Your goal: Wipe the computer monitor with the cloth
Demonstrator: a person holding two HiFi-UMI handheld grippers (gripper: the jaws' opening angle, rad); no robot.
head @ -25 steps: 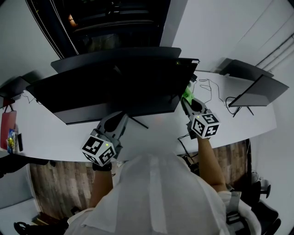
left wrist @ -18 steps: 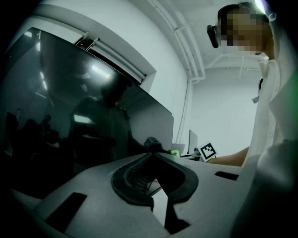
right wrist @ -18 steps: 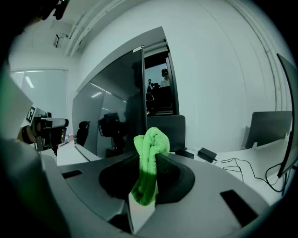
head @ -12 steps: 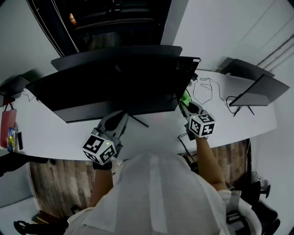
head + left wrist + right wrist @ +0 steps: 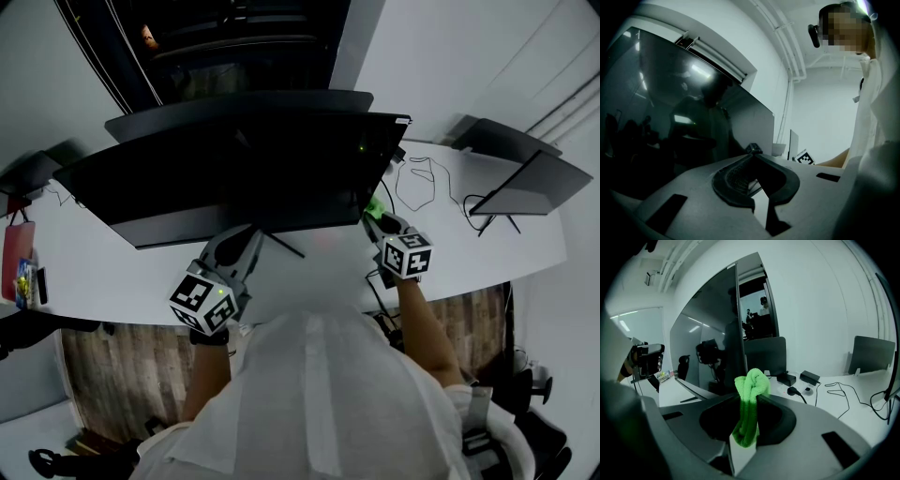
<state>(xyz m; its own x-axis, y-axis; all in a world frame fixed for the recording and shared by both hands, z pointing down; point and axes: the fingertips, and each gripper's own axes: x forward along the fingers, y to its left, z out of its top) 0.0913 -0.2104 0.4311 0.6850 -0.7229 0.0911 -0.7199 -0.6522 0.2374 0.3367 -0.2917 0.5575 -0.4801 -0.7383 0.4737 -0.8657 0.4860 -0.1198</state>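
Fluffy cloth [image 5: 751, 380], glossy monitor [image 5: 708, 343], seemingly matt desk [image 5: 103, 267]

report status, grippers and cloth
Right gripper shut on cloth. Left gripper shut, empty. Right edge of monitor just ahead of cloth, contact unclear. Nothing in between.

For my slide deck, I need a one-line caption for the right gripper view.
Right hand-held gripper, shut on a green cloth, near the dark monitor edge.
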